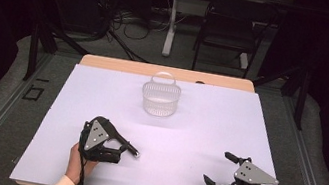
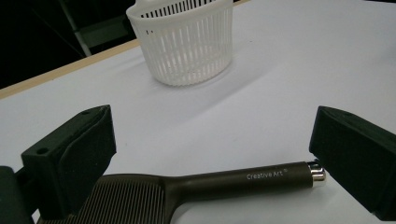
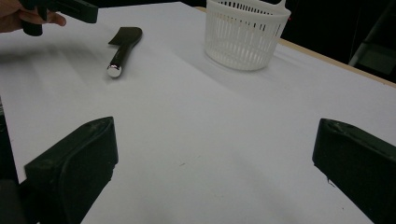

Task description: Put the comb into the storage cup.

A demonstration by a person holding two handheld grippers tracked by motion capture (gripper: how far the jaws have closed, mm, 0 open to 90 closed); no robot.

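Because the white table (image 1: 207, 130) is the biggest thing here, it fills the middle of the high view, and it is nearly bare.

Next biggest is the white basket (image 1: 160, 99), which sits in the upper middle of that view, well apart from both hands. It stands upright with its handle up and looks empty, so it may be where the tool is meant to go.

The left gripper (image 1: 115, 147) is at the lower left of the high view, held low over a dark tool (image 2: 233, 182). In the left gripper view, the tool lies flat on the table across the bottom of the frame, with its ribbed flat head at lower left and its shiny silver end cap at the right. The jaws stand wide apart, one on each side of the tool, and are not squeezing it. I think they are set that way so they can close on the handle. It may be a brush or a scraper; the head is cut off, so I can't be sure.

The right gripper (image 1: 220, 170) waits at the lower right, jaws spread wide and holding nothing, out of the way.
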